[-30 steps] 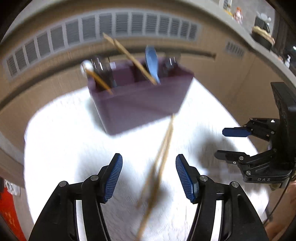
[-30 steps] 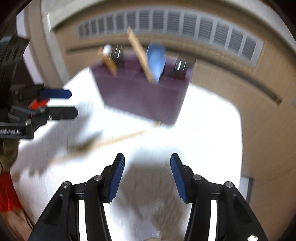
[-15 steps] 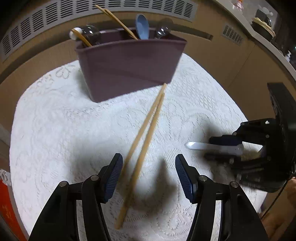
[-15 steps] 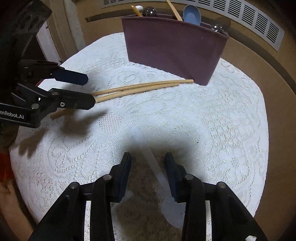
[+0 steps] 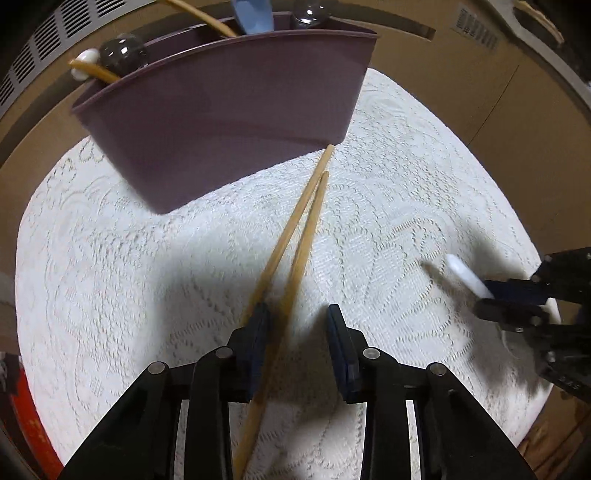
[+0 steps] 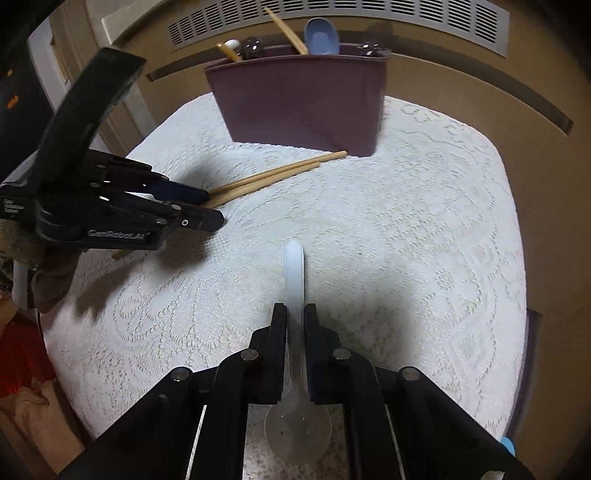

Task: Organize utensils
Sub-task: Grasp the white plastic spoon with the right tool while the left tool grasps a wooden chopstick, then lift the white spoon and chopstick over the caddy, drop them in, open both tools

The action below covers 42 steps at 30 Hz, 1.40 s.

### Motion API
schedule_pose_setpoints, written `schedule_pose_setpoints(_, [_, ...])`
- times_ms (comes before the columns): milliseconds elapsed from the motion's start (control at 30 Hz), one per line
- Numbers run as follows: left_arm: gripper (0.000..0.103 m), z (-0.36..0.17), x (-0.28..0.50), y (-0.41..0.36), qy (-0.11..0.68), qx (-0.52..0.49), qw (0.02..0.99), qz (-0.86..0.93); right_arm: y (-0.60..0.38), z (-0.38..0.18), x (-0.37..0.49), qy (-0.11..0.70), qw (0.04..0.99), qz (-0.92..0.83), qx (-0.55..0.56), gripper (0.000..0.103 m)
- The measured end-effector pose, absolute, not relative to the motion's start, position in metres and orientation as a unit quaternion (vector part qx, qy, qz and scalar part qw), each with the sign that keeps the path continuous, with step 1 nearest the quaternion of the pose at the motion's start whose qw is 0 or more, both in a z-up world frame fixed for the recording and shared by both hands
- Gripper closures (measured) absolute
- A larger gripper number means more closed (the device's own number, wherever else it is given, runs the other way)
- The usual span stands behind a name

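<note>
A purple utensil holder stands at the far side of the white lace tablecloth, with a blue spoon, a wooden chopstick and dark-handled utensils in it. Two wooden chopsticks lie on the cloth, far tips near the holder's base. My left gripper is low over them, jaws partly closed, one stick between the pads and one against the left pad. My right gripper is shut on the handle of a white plastic spoon, bowl toward the camera.
The round table's edge curves close on all sides. A beige wall with a vent grille rises behind the holder. A red object sits below the table's left edge.
Both grippers have dropped to the cloth. My left jaws have narrowed around the chopsticks. My right jaws have closed on the white spoon's handle.
</note>
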State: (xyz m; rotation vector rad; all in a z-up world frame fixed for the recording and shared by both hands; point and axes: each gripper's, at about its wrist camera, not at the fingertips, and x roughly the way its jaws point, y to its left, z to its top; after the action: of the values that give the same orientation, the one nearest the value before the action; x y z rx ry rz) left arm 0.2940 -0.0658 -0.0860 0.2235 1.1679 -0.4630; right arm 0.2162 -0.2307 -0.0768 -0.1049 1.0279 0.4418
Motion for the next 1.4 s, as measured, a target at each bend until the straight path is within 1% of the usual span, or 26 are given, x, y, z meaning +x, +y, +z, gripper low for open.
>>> schedule_pose_setpoints(367, [0.072,-0.089,0.326,-0.099,0.551,0.132,0.797,-0.206,-0.244,-0.071,0.217,0.472,0.857,0.206,-0.008,0.094])
schedule_pose_setpoints(500, [0.080,-0.089,0.324,-0.109,0.528,0.147,0.809,-0.214,-0.245,-0.066,0.216,0.464,0.862,0.204,0.007,0.094])
schedule_pose_setpoints(600, [0.093,-0.089,0.314,-0.111,0.522,0.148,0.811,-0.217,-0.244,-0.056,0.210,0.451,0.869,0.205,0.010,0.094])
schedule_pose_setpoints(633, [0.095,-0.088,0.307,-0.111,0.520,0.149,0.813,-0.215,-0.243,-0.053,0.208,0.447,0.871,0.205,0.011,0.094])
schedule_pose_setpoints(833, [0.096,-0.087,0.257,-0.093,0.504,0.117,0.825,-0.226,-0.242,-0.041,0.195,0.434,0.879,0.198,0.014,0.094])
schedule_pose_setpoints(900, [0.096,-0.085,0.237,-0.083,0.498,0.089,0.833,-0.225,-0.243,-0.041,0.191,0.435,0.879,0.195,0.017,0.094])
schedule_pose_setpoints(1067, [0.096,-0.055,0.204,-0.060,0.451,0.032,0.862,-0.228,-0.243,-0.033,0.180,0.426,0.884,0.192,0.019,0.094])
schedule_pose_setpoints(1167, [0.096,-0.027,0.186,-0.040,0.414,-0.002,0.882,-0.227,-0.239,-0.021,0.171,0.412,0.890,0.194,0.014,0.094])
schedule_pose_setpoints(1333, [0.096,0.040,0.162,-0.016,0.325,-0.018,0.919,-0.221,-0.231,0.011,0.156,0.374,0.906,0.198,-0.002,0.094])
schedule_pose_setpoints(1400, [0.096,0.069,0.164,-0.015,0.286,-0.019,0.933,-0.218,-0.229,0.029,0.152,0.353,0.915,0.196,-0.009,0.094])
